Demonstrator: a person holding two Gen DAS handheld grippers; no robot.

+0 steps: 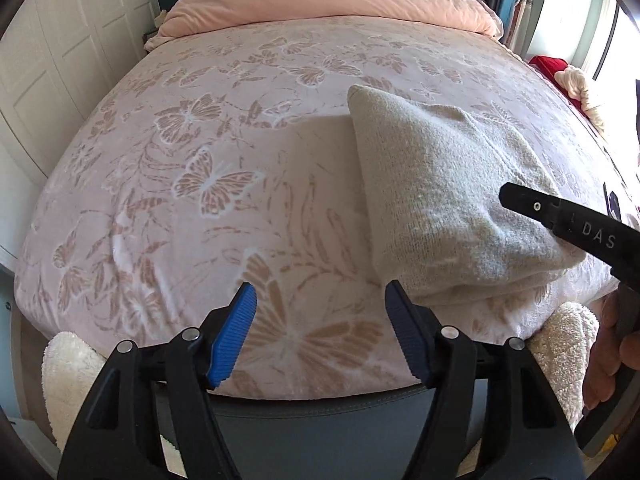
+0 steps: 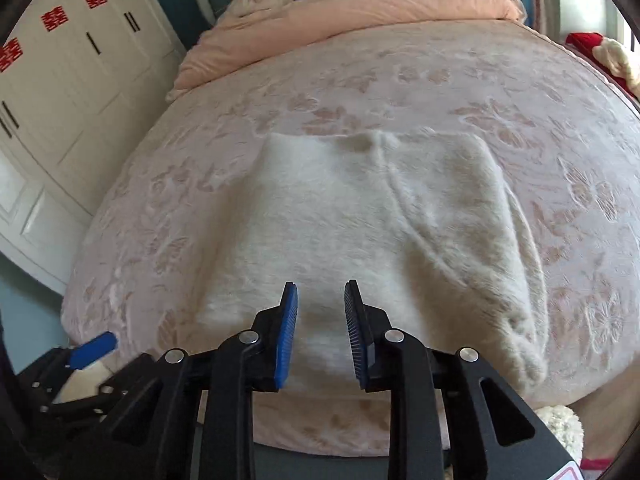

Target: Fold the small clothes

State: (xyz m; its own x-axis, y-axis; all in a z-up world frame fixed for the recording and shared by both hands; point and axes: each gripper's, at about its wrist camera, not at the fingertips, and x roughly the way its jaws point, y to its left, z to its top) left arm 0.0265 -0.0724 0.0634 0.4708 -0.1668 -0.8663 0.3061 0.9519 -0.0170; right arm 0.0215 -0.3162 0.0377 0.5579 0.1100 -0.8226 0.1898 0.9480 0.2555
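Cream sweater [image 2: 360,232] lying folded lengthwise up the bed [image 1: 200,152], left tool [image 1: 320,312] gaping wide, right tool [image 2: 321,308] narrower, both holding nothing, hovering at foot edge

Bright daylight from a window [image 1: 576,20] at the right edge, glare blown white there, soft shadow left of the garment [image 1: 452,200] on the bed [image 1: 200,160], strong fisheye curving, dark vignette in corners, right wrist view slightly soft.
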